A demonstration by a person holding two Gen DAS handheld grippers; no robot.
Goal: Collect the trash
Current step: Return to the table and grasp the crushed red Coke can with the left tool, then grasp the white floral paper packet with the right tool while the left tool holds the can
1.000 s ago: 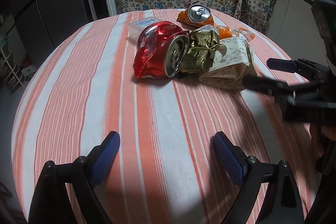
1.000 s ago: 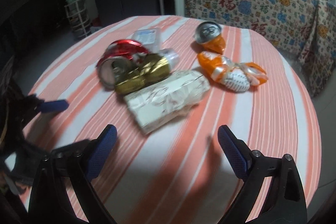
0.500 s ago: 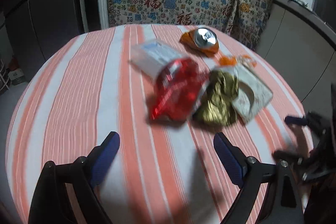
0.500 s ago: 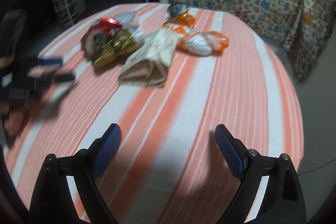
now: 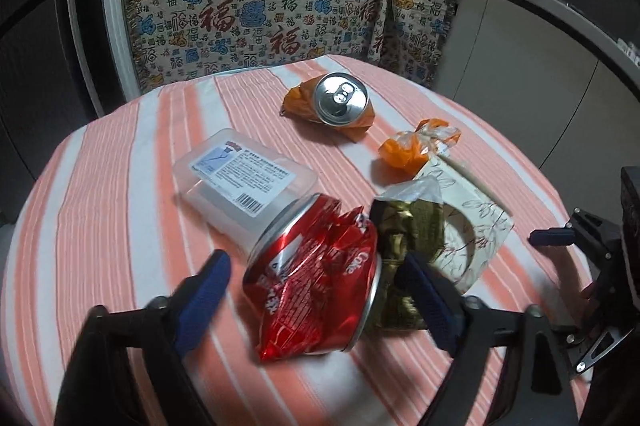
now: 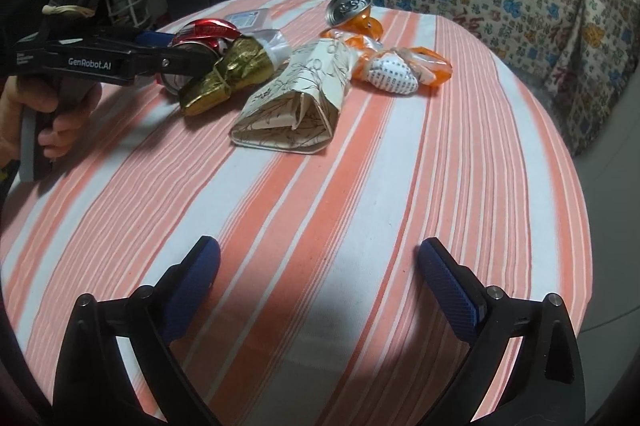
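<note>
**A:** So I was standing right there. The left gripper (image 5: pixel 312 290) had its jaws closing in around the crushed red can (image 5: pixel 316 278), one blue pad on each side. Neither pad looked pressed onto it though, there was a visible gap on the left side, so I wouldn't call it a grip.

**B:** Where was the rest of the trash?

**A:** All bunched on the round table with the orange striped cloth (image 6: pixel 360 186). The red can lay on its side, touching a gold foil wrapper (image 6: pixel 228 74) on its right and a clear plastic box (image 5: pixel 244 182) just behind it. Beside the foil sat a flattened floral paper box (image 6: pixel 296 102). Further back were a crumpled orange wrapper (image 6: pixel 400 68) and an orange can (image 5: pixel 340 100) with its silver top facing the near side.

**B:** And the other hand?

**A:** The right gripper (image 6: pixel 318 278) hung over bare cloth near the table edge, well apart from the pile, jaws spreading wide with nothing between them. From that side you could see the person's hand (image 6: pixel 60 114) wrapped around the left gripper's handle.
</note>
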